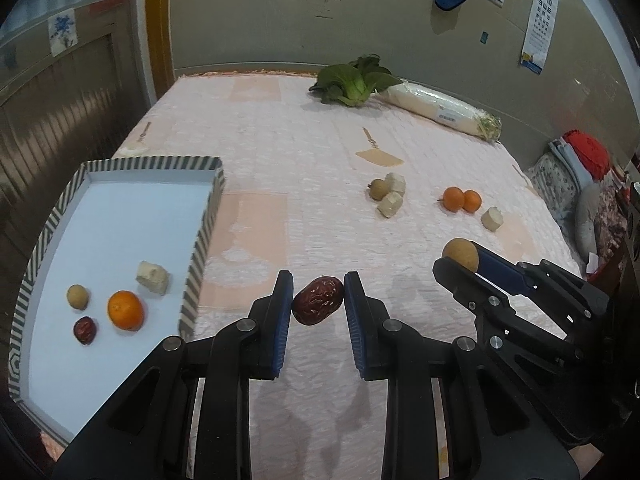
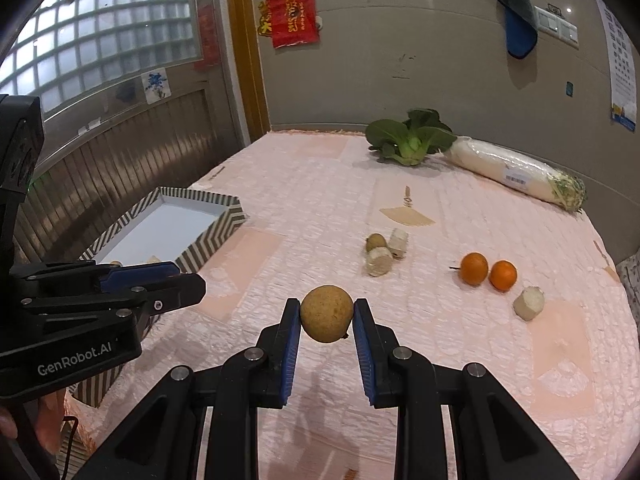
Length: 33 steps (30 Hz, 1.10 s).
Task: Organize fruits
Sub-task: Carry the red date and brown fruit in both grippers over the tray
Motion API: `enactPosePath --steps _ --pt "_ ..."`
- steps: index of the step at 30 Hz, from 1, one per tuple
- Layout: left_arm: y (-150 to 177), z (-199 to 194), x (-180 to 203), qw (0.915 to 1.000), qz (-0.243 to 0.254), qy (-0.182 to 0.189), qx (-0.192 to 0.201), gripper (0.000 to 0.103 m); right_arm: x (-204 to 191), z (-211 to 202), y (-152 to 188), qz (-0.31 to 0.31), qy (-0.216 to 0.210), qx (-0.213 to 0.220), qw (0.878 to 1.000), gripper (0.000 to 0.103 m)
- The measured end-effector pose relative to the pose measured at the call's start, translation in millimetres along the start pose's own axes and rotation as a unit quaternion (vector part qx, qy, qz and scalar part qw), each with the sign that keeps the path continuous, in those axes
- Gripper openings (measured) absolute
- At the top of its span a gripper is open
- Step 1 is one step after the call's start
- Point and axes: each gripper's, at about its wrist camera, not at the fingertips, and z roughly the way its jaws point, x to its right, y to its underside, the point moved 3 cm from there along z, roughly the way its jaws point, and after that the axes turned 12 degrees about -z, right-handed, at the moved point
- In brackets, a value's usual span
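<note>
— See the red date (image 1: pixel 317 306)? It's pinched between the blue pads of the left gripper (image 1: pixel 317 308), held up off the pink cloth (image 1: pixel 280 152). The striped box (image 1: pixel 200 240) is just off to its left.

— And the other hand?

— The right gripper (image 2: pixel 327 320) is clamped on a tan round fruit (image 2: pixel 327 319), a longan I'd guess, lifted clear of the cloth too. Both fruits sit right out at the fingertips, not deep between the fingers.

— So what could go wrong?

— The round one is caught only at its widest part, and it's smooth. Tilt the claw on the way over and I'd say it squirts out and rolls. The date is wrinkled, so it should grip better, but it's held slightly askew.

— Anything in the way?

— The box wall. Come in low and a fingertip could clip the rim and shove the box. Inside there's already an orange (image 1: pixel 125 310), another date (image 1: pixel 84 330), a small tan fruit (image 1: pixel 77 297) and a pale chunk (image 1: pixel 152 278), so a careless drop might knock those about.

— And what's left?

— Two oranges (image 2: pixel 487 270) and more pale chunks (image 2: pixel 379 261) farther out, with the greens (image 2: pixel 412 136) at the back.
</note>
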Motion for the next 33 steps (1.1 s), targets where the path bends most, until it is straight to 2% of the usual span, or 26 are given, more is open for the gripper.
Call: enactPosePath --steps 13,33 --pt "-7 -20 -42 0.9994 -0.027 -0.015 0.017 0.025 -36 8 -22 -0.032 -0.019 0.007 0.999 0.025" --pt "-11 -28 -127 0.9938 -0.084 -0.067 0.028 0.025 -101 44 -53 -0.088 -0.063 0.0 0.994 0.025"
